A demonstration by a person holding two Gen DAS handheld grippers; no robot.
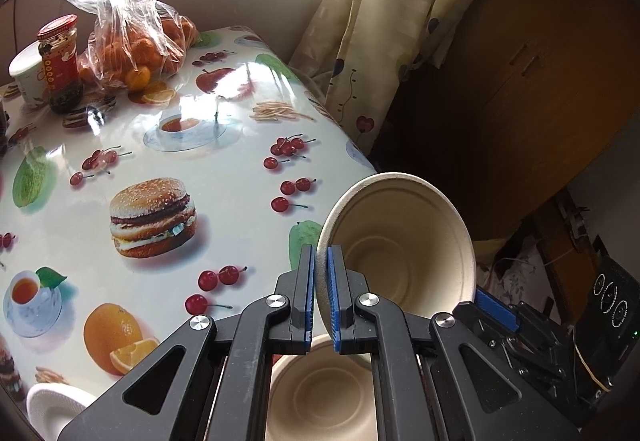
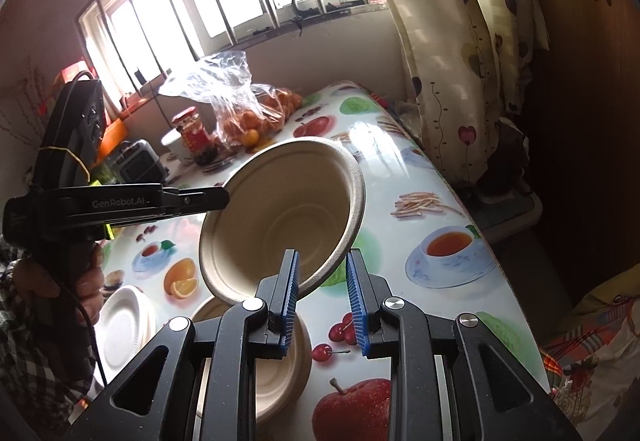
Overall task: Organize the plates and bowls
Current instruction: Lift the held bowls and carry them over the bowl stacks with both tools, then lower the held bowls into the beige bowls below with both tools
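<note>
**Bowl held clear of table, rim pinched**

Table, fruit-print cloth. Orange bag and jar at the table's far end. White plates on the table's near edge, a second bowl beside them.

Tilted bowl held above the table. Left gripper clamped on its rim. Right gripper: jaws parted, gripping nothing, bowl's rim just above them.

Both wrist views look steeply down, close over the table, sharing the raised bowl
</note>
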